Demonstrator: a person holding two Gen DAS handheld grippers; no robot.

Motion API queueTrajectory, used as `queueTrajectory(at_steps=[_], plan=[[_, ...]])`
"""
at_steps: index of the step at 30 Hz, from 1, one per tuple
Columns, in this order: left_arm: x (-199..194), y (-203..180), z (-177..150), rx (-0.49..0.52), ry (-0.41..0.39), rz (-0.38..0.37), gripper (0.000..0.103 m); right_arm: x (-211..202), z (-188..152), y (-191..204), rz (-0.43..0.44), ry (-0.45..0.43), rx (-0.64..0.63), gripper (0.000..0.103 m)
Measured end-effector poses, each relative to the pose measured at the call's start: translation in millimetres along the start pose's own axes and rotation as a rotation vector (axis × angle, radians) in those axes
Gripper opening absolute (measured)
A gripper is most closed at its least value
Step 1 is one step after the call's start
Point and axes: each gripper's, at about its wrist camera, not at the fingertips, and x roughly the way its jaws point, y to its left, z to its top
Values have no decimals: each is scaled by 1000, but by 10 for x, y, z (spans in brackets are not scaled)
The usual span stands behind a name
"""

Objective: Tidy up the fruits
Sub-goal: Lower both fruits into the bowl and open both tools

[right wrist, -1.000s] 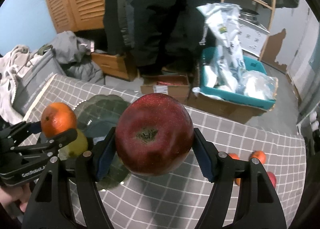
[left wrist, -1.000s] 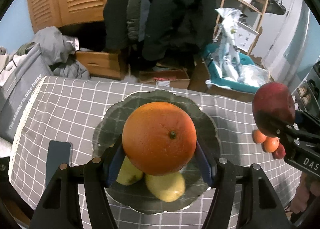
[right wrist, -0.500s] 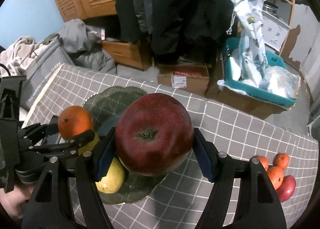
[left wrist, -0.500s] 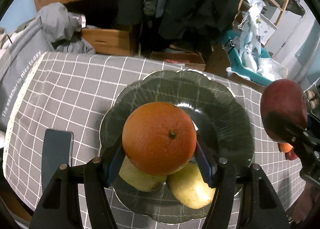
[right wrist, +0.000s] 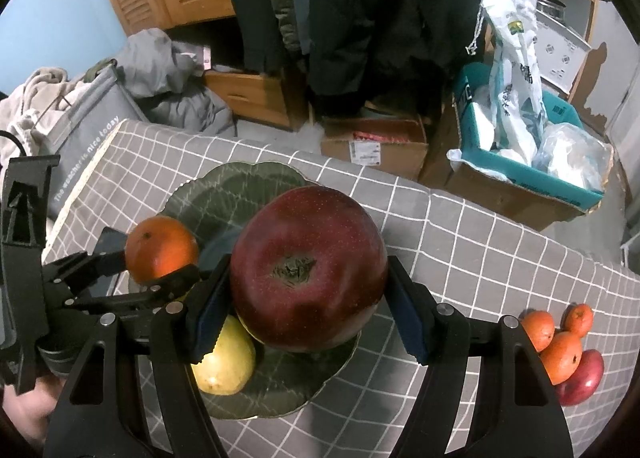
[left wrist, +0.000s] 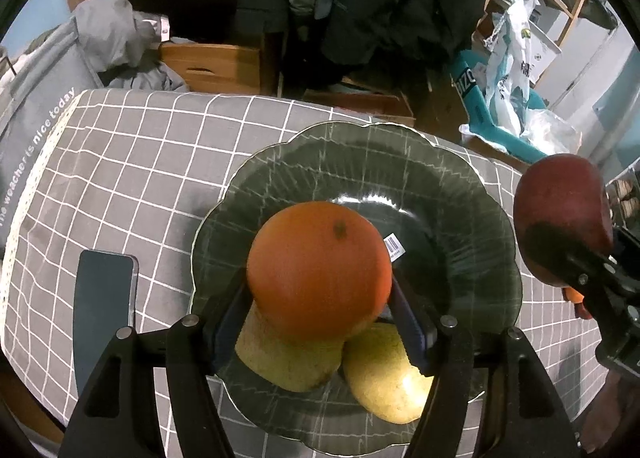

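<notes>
Left wrist view showed the left gripper low over the dark glass plate, its jaws having just been opening with the orange between them; the fruit sat above two yellow pears already lying at the plate's near side, and whether the pads pressed it or had only just let go I could not tell for certain, though the blur on the orange suggested it was coming loose. Right wrist view showed the right gripper clamped on a dark red apple, held above the near right part of the plate and not yet set down. A small heap of mandarins and a red fruit lay on the checked tablecloth well off to the right, and a phone lay just left of the plate. The step in hand looked like dropping the orange onto the plate. Next, by my judgement, the left claw would need to widen fully and lift clear without nudging the pears, leaving room for the apple to come down on bare glass beside them.
</notes>
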Motion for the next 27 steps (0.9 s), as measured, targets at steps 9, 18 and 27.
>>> queueTrajectory(at_steps=[9,18,27], plan=[[-51,76,2,-35,-13,2,80,31,11,-16,10,9,17,72],[-183,250,-94,-91,-19,24,80,205,-53,85,23,52,-1,72],[-282,439,-224,-128,-19,43,80,446,-165,223,26,125,-29,72]])
